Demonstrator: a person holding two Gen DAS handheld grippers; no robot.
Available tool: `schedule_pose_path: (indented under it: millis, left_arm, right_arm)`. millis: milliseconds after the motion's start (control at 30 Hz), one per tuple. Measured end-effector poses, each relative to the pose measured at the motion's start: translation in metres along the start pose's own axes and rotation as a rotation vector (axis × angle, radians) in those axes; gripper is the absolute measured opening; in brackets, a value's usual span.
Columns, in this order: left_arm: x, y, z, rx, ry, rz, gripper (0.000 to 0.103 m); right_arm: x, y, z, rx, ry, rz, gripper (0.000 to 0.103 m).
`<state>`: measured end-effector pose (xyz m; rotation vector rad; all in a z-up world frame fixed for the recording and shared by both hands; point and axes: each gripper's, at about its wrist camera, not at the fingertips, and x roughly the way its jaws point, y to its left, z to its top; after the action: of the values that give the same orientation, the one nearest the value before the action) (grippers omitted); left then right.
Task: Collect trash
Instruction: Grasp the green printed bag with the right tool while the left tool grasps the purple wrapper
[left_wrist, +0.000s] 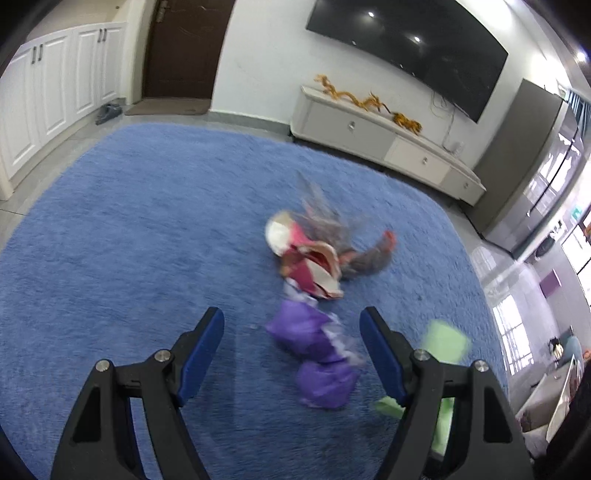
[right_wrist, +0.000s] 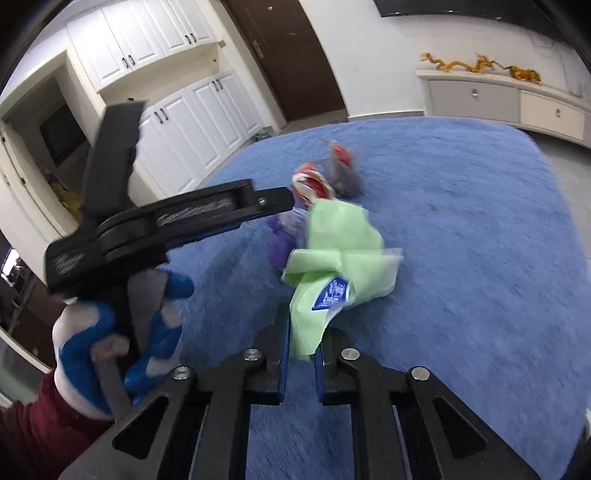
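Note:
A pile of trash lies on the blue carpet (left_wrist: 129, 240): a crumpled purple wrapper (left_wrist: 314, 339), a red and white wrapper (left_wrist: 310, 262) and a grey wrapper (left_wrist: 369, 258). My left gripper (left_wrist: 292, 314) is open just above the carpet, with the purple wrapper between its fingers but not touched. My right gripper (right_wrist: 303, 332) is shut on a light green plastic bag (right_wrist: 340, 243), whose crumpled top sticks out past the fingers. The green bag (left_wrist: 445, 339) also shows behind the left gripper's right finger. In the right wrist view, a hand in a blue and white glove (right_wrist: 92, 332) holds the left gripper (right_wrist: 184, 218).
A low white TV cabinet (left_wrist: 388, 140) with golden ornaments stands along the far wall under a dark screen (left_wrist: 406, 48). White cupboards (left_wrist: 55, 92) and a dark door (left_wrist: 181, 48) are at the left. Glossy tile floor (left_wrist: 517, 295) borders the carpet on the right.

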<state>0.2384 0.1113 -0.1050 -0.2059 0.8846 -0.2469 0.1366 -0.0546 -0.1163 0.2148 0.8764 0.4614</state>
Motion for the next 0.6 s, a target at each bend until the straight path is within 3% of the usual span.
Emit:
schedule_pose_path:
  millis: [67, 167, 600]
  left_arm:
    - [0.006, -0.005, -0.002, 0.009, 0.012, -0.004, 0.069]
    - [0.005, -0.007, -0.005, 0.014, 0.015, 0.006, 0.045]
    - [-0.073, -0.026, -0.020, 0.013, -0.065, -0.039, 0.043]
  right_arm:
    - [-0.011, -0.007, -0.010, 0.019, 0.004, -0.010, 0.008]
    - [-0.025, -0.014, -0.022, 0.041, -0.001, -0.031, 0.007]
    - [-0.092, -0.015, -0.037, 0.067, -0.117, -0.060, 0.005]
